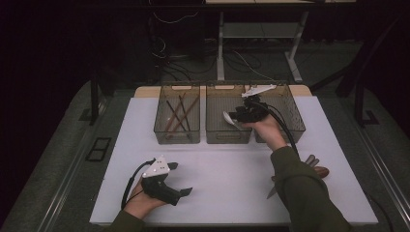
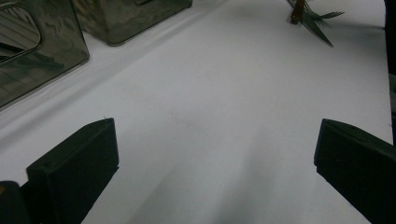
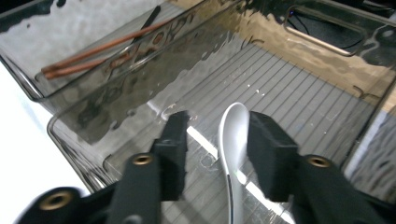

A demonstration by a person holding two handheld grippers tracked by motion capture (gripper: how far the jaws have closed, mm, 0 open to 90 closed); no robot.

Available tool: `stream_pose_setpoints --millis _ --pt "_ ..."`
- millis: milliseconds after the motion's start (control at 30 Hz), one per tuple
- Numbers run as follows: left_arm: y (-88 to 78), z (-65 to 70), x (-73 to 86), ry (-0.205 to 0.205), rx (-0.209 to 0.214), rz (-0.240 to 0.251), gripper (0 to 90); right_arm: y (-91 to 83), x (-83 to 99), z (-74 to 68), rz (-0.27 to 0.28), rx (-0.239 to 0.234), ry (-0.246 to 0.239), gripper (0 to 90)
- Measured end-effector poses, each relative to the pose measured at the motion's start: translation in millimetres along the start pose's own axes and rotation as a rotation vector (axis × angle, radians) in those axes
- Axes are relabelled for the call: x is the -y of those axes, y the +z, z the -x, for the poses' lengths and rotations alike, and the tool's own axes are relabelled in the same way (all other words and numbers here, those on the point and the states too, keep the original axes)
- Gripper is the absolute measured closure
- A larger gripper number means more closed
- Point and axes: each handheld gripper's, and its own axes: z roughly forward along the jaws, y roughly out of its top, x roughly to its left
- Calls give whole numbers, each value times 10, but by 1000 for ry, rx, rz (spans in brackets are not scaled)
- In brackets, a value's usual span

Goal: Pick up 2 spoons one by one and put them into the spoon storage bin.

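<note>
White spoon (image 3: 233, 135) lies loose between my right tool's (image 3: 217, 140) spread jaws, released over the middle bin (image 1: 228, 136) for sorting, while my left tool (image 1: 181, 179) idles spread near the table's (image 1: 232, 193) front edge.

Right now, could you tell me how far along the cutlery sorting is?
Done: chopsticks lie in the left bin. In hand: the right gripper, jaws apart, has a white spoon between them over the middle bin. Left: the knives and fork on the table.

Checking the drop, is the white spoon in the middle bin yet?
In: the white spoon lies on the middle bin floor, right gripper pads apart.
</note>
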Motion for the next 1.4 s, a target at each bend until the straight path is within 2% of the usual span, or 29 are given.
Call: stream_pose_setpoints --millis 200,333,533,567,867,1133,1400 --pt "13 -25 7 2 -1 1 0 -138 5 33 39 -26 36 439" --pt "26 -35 15 -6 -4 2 0 -275 44 59 71 -46 38 418" --pt "16 -24 12 -12 -2 6 0 -486 137 95 99 -47 33 407" --pt "16 -25 11 -12 -2 8 0 -525 152 86 103 -51 44 405" --pt "12 -22 8 -10 -2 7 0 -772 315 -11 104 -65 0 397" --pt "10 -23 9 -14 -3 13 0 -956 483 -54 115 -58 -7 397" --pt "-3 -13 5 -11 -4 12 0 -1042 686 -40 116 -50 -8 401"
